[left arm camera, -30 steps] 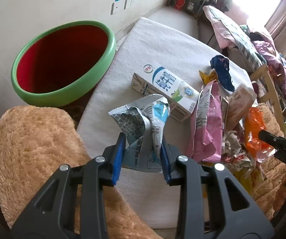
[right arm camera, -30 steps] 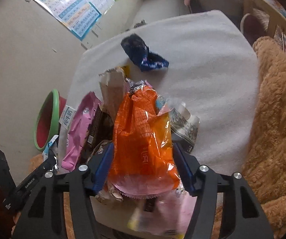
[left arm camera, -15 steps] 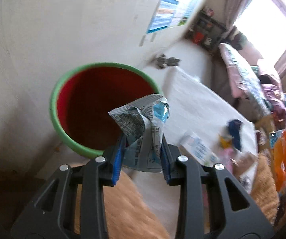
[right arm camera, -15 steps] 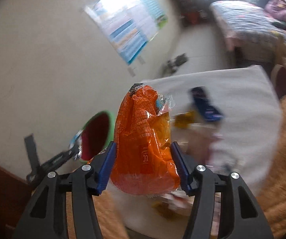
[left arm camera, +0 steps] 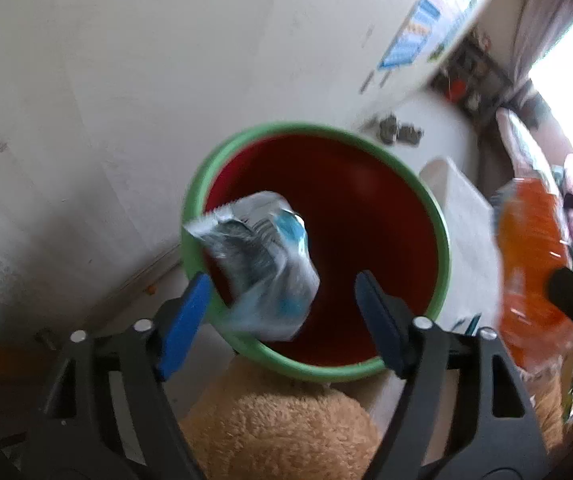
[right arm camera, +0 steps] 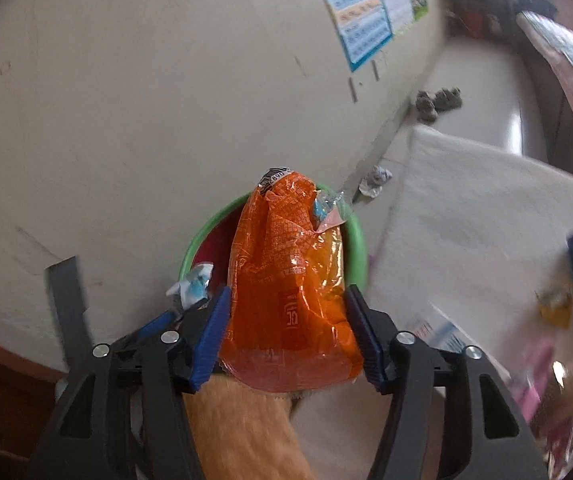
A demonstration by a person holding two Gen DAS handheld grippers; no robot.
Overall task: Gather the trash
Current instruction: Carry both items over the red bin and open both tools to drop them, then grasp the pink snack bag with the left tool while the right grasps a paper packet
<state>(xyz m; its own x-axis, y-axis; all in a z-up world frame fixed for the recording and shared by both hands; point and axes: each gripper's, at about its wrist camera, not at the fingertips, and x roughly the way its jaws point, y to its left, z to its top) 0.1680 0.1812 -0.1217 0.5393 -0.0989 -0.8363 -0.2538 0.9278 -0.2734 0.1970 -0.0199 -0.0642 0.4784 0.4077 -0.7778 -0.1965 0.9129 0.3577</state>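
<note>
Crinkly foil-plastic is what both pieces of trash are made of, so they weigh next to nothing, have zero stiffness and are a bit slick. The silver-and-blue wrapper [left arm camera: 260,268] sits in the air between the left gripper [left arm camera: 286,312] pads, which are spread wide apart with clear gaps on both sides, right over the mouth of the red bin with the green rim [left arm camera: 314,128]. It's blurred, so my guess is it's dropping in — something this light may flutter rather than fall straight, and it hangs close to the near-left rim, so it could catch the edge.

Over on the other side, the right gripper [right arm camera: 286,336] has its fingers closed onto the orange snack bag [right arm camera: 286,280], pinching it across the lower, wider part, with the top standing up loose. From that camera the bag covers most of the bin [right arm camera: 356,248], so it looks near or above the opening, can't say exactly which.

Handling-wise — a puffy bag like that squashes under the pads and can slide out, so gripping low across a bunched section seems smart. A plush tan cushion [left arm camera: 278,436] sits just in front of the bin, touching or almost touching its near rim.
</note>
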